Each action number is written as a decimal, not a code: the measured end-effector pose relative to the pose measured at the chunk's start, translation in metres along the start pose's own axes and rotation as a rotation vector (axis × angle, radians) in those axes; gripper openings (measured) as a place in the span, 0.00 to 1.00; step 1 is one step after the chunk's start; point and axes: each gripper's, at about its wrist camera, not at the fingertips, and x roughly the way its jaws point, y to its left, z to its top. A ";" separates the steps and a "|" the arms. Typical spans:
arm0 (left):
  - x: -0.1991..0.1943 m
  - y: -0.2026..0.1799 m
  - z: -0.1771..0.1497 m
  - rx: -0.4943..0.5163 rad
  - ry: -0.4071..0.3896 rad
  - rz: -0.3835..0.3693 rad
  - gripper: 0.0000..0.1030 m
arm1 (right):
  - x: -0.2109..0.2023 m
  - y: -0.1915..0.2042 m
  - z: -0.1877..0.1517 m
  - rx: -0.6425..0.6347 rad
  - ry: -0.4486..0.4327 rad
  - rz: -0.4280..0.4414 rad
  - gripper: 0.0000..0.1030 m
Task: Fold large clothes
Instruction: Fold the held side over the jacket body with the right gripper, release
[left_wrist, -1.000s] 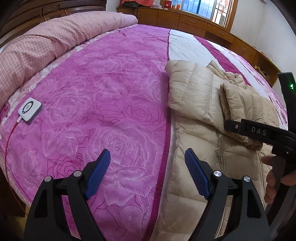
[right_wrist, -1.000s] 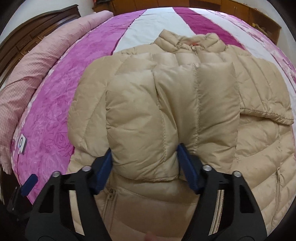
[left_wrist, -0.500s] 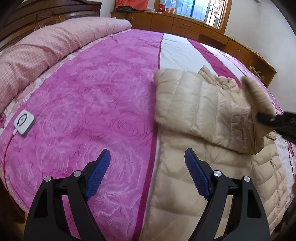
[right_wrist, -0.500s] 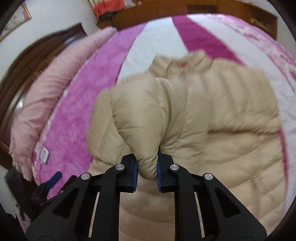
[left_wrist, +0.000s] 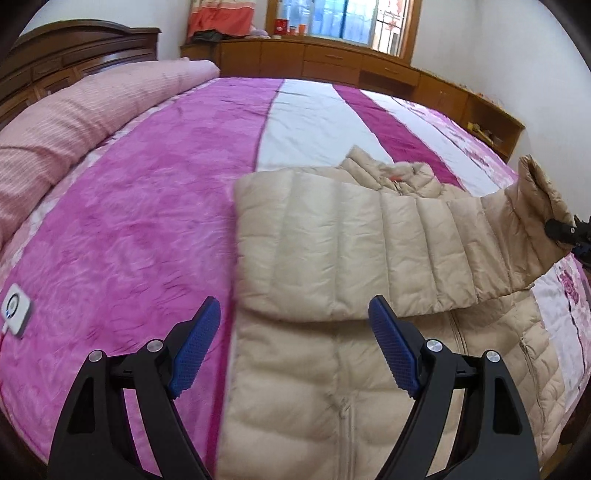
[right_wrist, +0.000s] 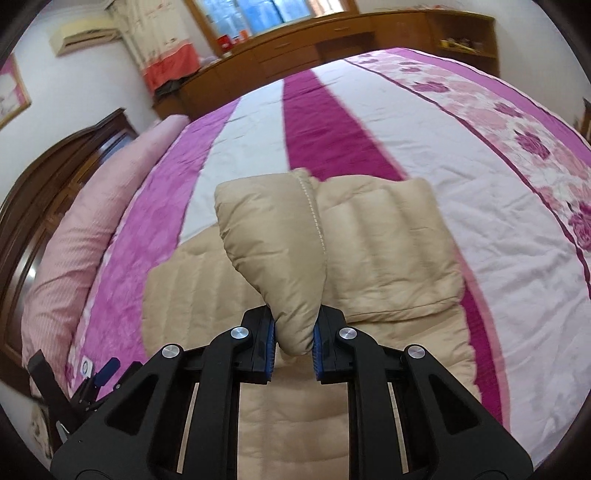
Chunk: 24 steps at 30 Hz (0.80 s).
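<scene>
A beige quilted down jacket (left_wrist: 332, 362) lies zipper-up on the bed, collar pointing away. One sleeve (left_wrist: 369, 247) lies stretched across its chest toward the right. My right gripper (right_wrist: 293, 345) is shut on that sleeve's cuff (right_wrist: 284, 266) and holds it lifted above the jacket body (right_wrist: 295, 417); it shows at the right edge of the left wrist view (left_wrist: 565, 232). My left gripper (left_wrist: 295, 350) is open and empty, hovering over the jacket's lower left part.
The bed has a pink and white striped quilt (left_wrist: 140, 206). A rolled pink duvet (left_wrist: 74, 110) lies along the dark wooden headboard (left_wrist: 74, 48). A small white controller (left_wrist: 14, 310) rests at the left edge. Wooden cabinets (left_wrist: 351, 62) stand beyond the bed.
My right gripper closed on the sleeve cuff, lifted it and pulled it to the right, stretching the sleeve across the chest. My left gripper moved right over the jacket, still open.
</scene>
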 end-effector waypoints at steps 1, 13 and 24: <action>0.006 -0.004 0.002 0.010 0.007 -0.002 0.77 | 0.004 -0.007 0.000 0.005 0.003 -0.017 0.15; 0.057 -0.030 0.008 0.093 0.059 0.045 0.77 | 0.051 -0.076 -0.010 0.057 0.042 -0.159 0.34; 0.069 -0.039 0.015 0.106 0.057 0.060 0.77 | 0.042 -0.094 0.002 -0.018 -0.036 -0.256 0.05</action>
